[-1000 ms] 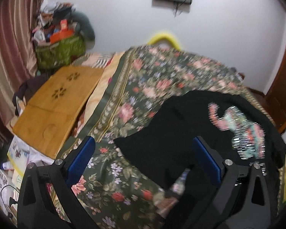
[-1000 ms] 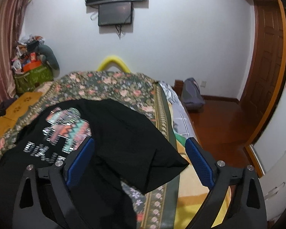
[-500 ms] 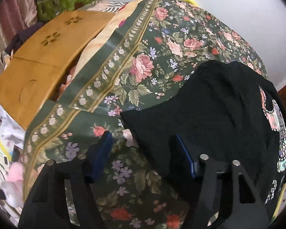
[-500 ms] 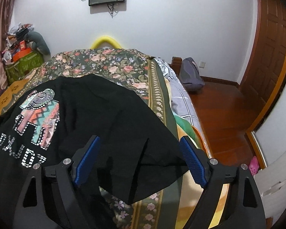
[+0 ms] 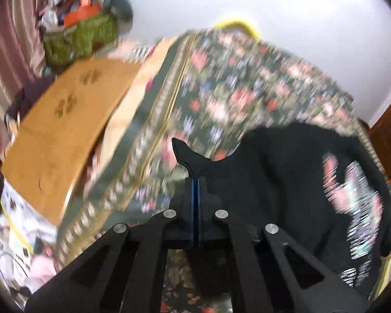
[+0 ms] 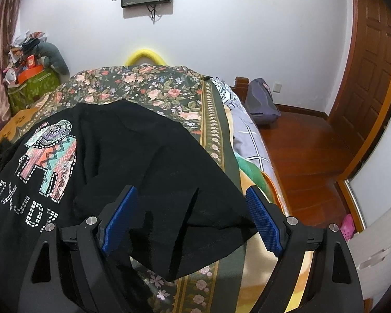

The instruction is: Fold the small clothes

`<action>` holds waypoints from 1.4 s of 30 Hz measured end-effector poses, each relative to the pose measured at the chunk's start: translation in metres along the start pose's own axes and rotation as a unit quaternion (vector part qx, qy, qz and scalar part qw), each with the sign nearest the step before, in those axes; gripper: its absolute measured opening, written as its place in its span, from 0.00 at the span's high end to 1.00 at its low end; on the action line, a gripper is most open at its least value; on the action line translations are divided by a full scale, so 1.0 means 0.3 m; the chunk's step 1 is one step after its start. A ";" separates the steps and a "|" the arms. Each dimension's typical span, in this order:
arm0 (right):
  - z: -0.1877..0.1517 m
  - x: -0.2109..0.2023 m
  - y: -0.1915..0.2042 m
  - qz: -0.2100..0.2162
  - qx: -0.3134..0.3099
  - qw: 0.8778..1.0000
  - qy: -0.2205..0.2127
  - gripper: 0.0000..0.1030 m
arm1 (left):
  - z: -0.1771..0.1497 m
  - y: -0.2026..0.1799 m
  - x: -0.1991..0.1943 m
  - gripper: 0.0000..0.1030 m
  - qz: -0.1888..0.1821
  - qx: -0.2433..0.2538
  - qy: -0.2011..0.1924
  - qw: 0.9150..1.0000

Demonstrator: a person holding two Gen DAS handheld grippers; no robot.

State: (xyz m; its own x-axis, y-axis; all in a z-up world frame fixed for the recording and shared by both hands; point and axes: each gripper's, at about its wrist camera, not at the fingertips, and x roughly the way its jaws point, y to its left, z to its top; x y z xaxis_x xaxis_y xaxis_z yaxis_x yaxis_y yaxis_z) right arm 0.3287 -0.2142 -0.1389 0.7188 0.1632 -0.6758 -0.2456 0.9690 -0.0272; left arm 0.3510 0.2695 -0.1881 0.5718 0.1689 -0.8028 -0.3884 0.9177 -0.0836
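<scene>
Left gripper [image 5: 196, 182] pinching T-shirt [image 5: 286, 172] edge (lifted), right gripper [image 6: 193, 219] wide.

The black shirt [image 6: 148, 156] is soft matt cloth with shiny beads on its picture. The flowery blanket [image 6: 153, 88] is cloth. The floor [image 6: 307, 154] is shiny smooth wood

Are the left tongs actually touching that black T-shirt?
Touching. In the left wrist view the left tongs are shut on a corner of the black T-shirt, whose pinched tip sticks up between them.
</scene>
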 end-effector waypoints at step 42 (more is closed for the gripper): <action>-0.098 0.048 -0.250 0.076 0.182 0.980 0.039 0.38 | -0.169 -0.404 -0.057 0.28 0.000 0.176 0.008 0.984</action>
State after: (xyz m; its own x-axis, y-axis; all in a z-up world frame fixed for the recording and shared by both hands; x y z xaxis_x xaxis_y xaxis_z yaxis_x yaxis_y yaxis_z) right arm 0.3384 -0.2901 -0.1682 0.6360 0.3099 -0.7067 -0.0872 0.9388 0.3332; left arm 0.3518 0.1370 -0.1941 0.5597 0.1658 -0.8119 -0.1131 0.9859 0.1234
